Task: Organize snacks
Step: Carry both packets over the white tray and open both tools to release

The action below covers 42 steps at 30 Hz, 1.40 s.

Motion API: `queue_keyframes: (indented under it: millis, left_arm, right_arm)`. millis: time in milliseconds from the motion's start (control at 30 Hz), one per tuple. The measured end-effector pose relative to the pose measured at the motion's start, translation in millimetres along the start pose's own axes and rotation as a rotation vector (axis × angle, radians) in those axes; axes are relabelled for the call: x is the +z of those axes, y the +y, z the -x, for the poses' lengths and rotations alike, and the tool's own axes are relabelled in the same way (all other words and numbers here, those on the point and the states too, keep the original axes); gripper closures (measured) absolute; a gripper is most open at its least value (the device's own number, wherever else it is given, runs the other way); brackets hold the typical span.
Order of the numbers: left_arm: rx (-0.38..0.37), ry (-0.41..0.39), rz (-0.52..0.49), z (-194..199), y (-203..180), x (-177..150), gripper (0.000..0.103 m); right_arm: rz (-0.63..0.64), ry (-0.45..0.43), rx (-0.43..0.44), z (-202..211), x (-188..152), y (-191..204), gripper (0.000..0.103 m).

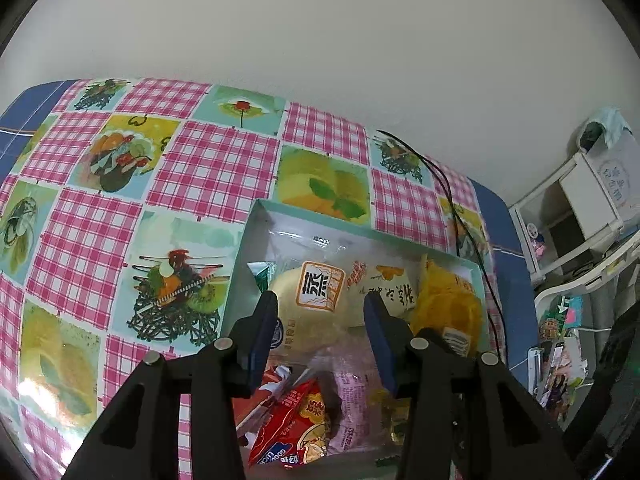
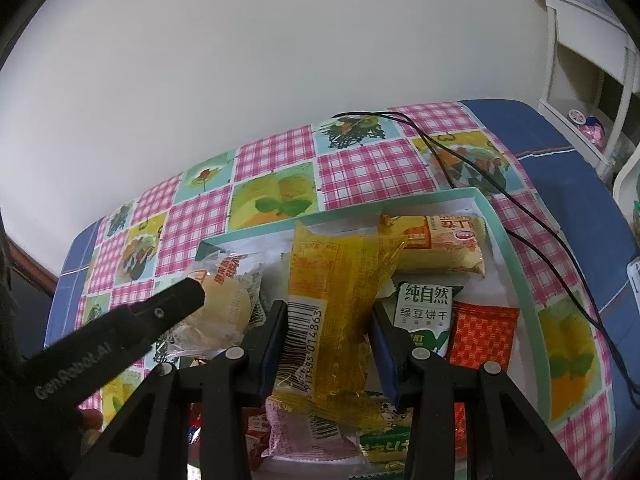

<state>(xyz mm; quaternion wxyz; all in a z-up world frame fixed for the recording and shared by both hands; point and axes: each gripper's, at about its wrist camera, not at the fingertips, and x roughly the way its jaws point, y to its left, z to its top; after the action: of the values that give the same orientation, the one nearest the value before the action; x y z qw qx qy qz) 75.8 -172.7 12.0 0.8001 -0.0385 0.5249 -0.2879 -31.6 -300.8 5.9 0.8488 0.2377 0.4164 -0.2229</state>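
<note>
L tool (image 1: 320, 312) tilted down, grips bun pkt (image 1: 308, 304) | R tool (image 2: 330, 320) same, yellow pkt (image 2: 340, 280)

Left wrist view: mounted behind the left claw (image 1: 320, 312), facing steeply down and forward along its fingers, close above the box (image 1: 256, 240), with the wall behind. Right wrist view: mounted behind the right claw (image 2: 330, 320), same downward pitch, equally close, over the box (image 2: 504, 232) from its right side. Shared area: box, checked surface (image 1: 208, 168) (image 2: 372, 168), black cable (image 1: 448, 184) (image 2: 532, 216), wall. The left claw (image 2: 192, 296) appears in the right view.
</note>
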Motion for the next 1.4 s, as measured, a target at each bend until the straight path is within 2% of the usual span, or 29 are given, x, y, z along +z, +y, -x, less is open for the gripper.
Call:
queue_keyframes:
  millis: [133,333,467,633,733,833,933,1000,1167,1333,1367,1400]
  left_arm:
    - [0.045,-0.003,0.005,8,6,4,0.057]
    - [0.119,-0.015,0.010,14,16,8,0.049]
    - [0.195,-0.019,0.005,13,23,9,0.036]
    - [0.260,0.002,0.000,5,33,6,0.031]
    - [0.273,0.012,0.007,1,38,5,0.031]
    - [0.286,0.016,0.003,-1,39,5,0.019]
    - [0.297,0.010,0.004,-1,40,4,0.017]
    - [0.313,0.003,0.002,0,41,4,0.009]
    - [0.330,-0.007,0.013,1,46,5,0.006]
    - [0.348,-0.013,0.025,1,50,6,0.003]
    - [0.345,-0.013,0.026,1,51,6,0.003]
    - [0.344,-0.012,0.026,0,51,6,0.003]
  right_arm:
    - [0.006,-0.005,0.002,1,1,3,0.060]
    - [0.016,-0.006,0.018,2,1,8,0.060]
    - [0.036,0.001,0.009,-1,-1,14,0.059]
    - [0.043,0.016,-0.005,-6,-2,16,0.058]
    - [0.041,0.014,-0.011,-6,-2,16,0.045]
    - [0.037,0.015,-0.023,-6,-1,16,0.041]
    - [0.027,0.020,-0.034,-7,-1,14,0.036]
    - [0.022,0.022,-0.040,-8,-2,13,0.028]
    - [0.003,0.022,-0.052,-9,-3,8,0.015]
    - [-0.017,0.020,-0.062,-9,-4,3,0.011]
    - [-0.023,0.019,-0.066,-9,-4,2,0.003]
    - [-0.027,0.014,-0.068,-9,-4,1,0.000]
